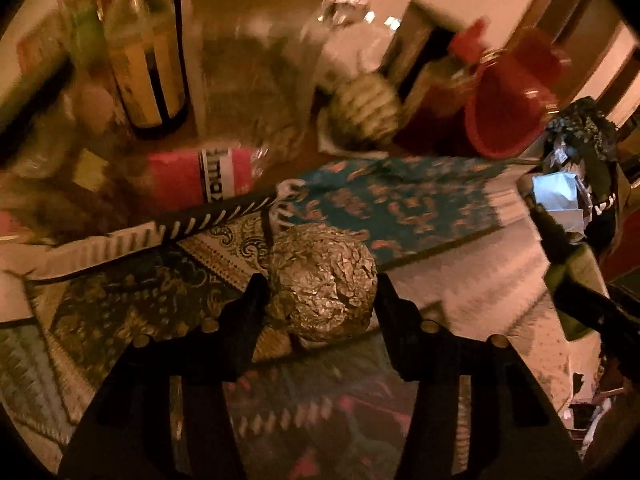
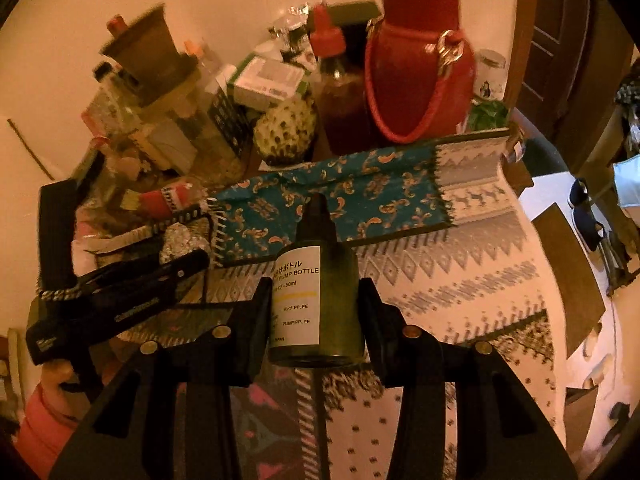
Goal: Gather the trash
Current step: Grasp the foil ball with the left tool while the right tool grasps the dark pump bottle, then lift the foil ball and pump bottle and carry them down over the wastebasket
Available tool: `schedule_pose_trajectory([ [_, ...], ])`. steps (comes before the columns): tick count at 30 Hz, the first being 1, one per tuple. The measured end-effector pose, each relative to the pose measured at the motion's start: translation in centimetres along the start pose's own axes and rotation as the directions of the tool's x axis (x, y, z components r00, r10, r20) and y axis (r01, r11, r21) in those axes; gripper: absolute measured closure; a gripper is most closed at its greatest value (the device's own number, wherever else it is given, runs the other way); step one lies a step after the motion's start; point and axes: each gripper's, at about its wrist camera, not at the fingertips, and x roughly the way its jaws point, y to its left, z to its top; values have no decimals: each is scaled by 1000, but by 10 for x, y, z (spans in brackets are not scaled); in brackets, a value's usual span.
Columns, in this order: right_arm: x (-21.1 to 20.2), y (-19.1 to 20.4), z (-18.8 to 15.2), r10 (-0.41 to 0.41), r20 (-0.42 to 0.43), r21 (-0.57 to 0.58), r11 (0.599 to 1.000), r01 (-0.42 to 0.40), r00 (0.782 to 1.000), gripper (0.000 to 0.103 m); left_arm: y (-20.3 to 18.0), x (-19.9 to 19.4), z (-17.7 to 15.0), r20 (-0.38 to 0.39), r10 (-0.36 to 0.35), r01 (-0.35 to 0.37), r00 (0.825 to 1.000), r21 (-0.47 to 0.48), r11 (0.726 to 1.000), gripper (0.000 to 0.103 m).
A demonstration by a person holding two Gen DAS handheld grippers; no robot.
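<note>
Both cameras sit close above the teal patterned cloth (image 1: 400,204) (image 2: 320,204), angled steeply down toward the cluttered wall side. The left one looks from that cloth's left, the right one nearer its middle; both catch its fringed edge.

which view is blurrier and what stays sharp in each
Left wrist view is blurrier: the bottles at the back smear, while the foil ball between the left gripper stays crisp. Right wrist view: the green pump bottle label is legible; the far clutter is softer.
</note>
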Motion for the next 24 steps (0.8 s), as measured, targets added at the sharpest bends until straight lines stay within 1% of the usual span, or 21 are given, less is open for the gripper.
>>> schedule_pose_trajectory([
  [1,-10,-1,-2,13,19,-10,1000,-13,1000,64,-10,-19,-4,36,4,-4,999,10,1000,50],
  [4,-38,-3,-11,39,65,-44,998,-37,997,64,-31,-58,-14,109,21,-24,994,24,999,50],
  [6,-60,-8,-18,61,88,-66,996,-55,994,64,-51,-91,-27,161,31,-34,987,19,999,50],
  [9,-89,-14,-30,93,121,-98,992,-81,988,64,-71,-125,-45,216,35,-39,976,13,999,50],
  [13,-134,-26,-50,138,166,-144,983,-115,976,64,-113,-175,-81,296,59,-62,953,-2,998,50],
  [15,-154,-32,-61,156,186,-170,978,-125,970,64,-125,-192,-96,322,61,-58,945,-17,998,50],
  [16,-164,-35,-67,167,197,-184,974,-131,966,64,-136,-207,-108,345,61,-54,937,-30,998,50],
  [19,-189,-41,-80,199,219,-210,966,-153,955,64,-153,-235,-130,390,69,-52,918,-54,997,50],
  [20,-198,-42,-85,210,226,-215,963,-161,951,64,-159,-249,-138,410,74,-54,909,-61,997,50],
  [21,-205,-43,-89,219,232,-218,961,-169,948,64,-164,-257,-143,423,81,-59,902,-63,996,50],
  [22,-214,-44,-93,232,241,-220,959,-179,942,64,-171,-271,-152,445,92,-71,891,-64,995,50],
  [24,-228,-44,-100,252,257,-226,954,-195,933,64,-178,-286,-161,466,98,-79,879,-61,995,50],
])
